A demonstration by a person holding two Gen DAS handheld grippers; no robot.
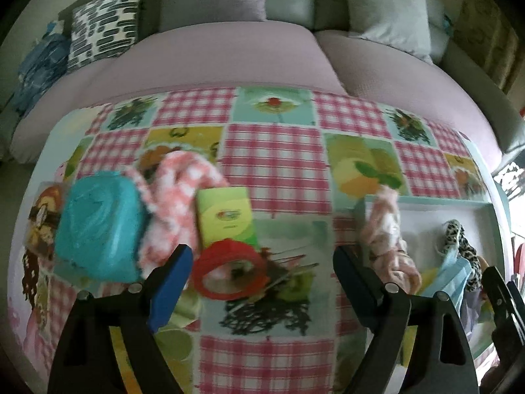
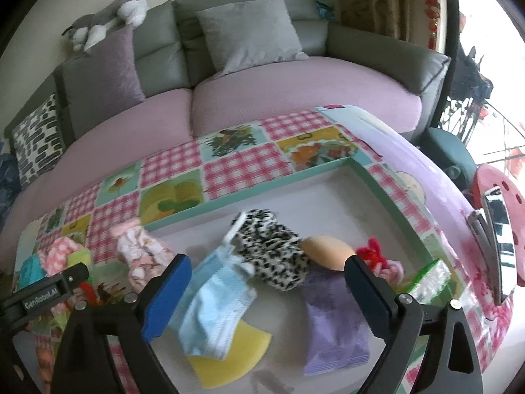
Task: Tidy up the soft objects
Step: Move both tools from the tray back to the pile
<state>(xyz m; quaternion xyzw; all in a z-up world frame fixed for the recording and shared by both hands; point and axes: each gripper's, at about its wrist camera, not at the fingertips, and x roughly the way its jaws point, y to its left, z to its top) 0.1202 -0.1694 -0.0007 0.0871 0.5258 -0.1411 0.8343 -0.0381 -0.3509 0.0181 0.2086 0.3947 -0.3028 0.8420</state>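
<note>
1. My left gripper [image 1: 262, 282] hangs over the patchwork gingham tablecloth [image 1: 275, 161], fingers spread wide, nothing between them.
2. My right gripper [image 2: 267, 290] hangs over the shallow white tray with a mint-green rim [image 2: 262, 187], fingers likewise spread and empty.
3. Tray contents, from the right wrist view: a light blue knitted sock [image 2: 213, 308] lying partly on a yellow sponge wedge [image 2: 226, 361]; a leopard-print fabric piece [image 2: 272, 249] just behind the sock, touching it; a purple cloth square [image 2: 334, 325] toward the near right; a tan egg-shaped sponge [image 2: 328, 251] against the leopard piece; a red yarn tuft [image 2: 370, 249] on a pink knit item [image 2: 392, 269] near the right rim; a green-and-white sponge block [image 2: 430, 277] at the right rim.
4. A pale pink patterned baby garment [image 1: 387, 236] is draped over the tray's left rim, part in, part out.
5. Outside the tray, on the cloth at left: a turquoise plastic-wrapped pack [image 1: 98, 223]; a pink-and-white checked fluffy cloth [image 1: 177, 193] touching it; a green carton [image 1: 226, 216] beside that cloth; a red tape ring [image 1: 229, 272] just in front of the carton, between my left fingers in view.
6. Beyond the table: a grey sofa with a lilac seat cover [image 2: 164, 111], cushions on it.
</note>
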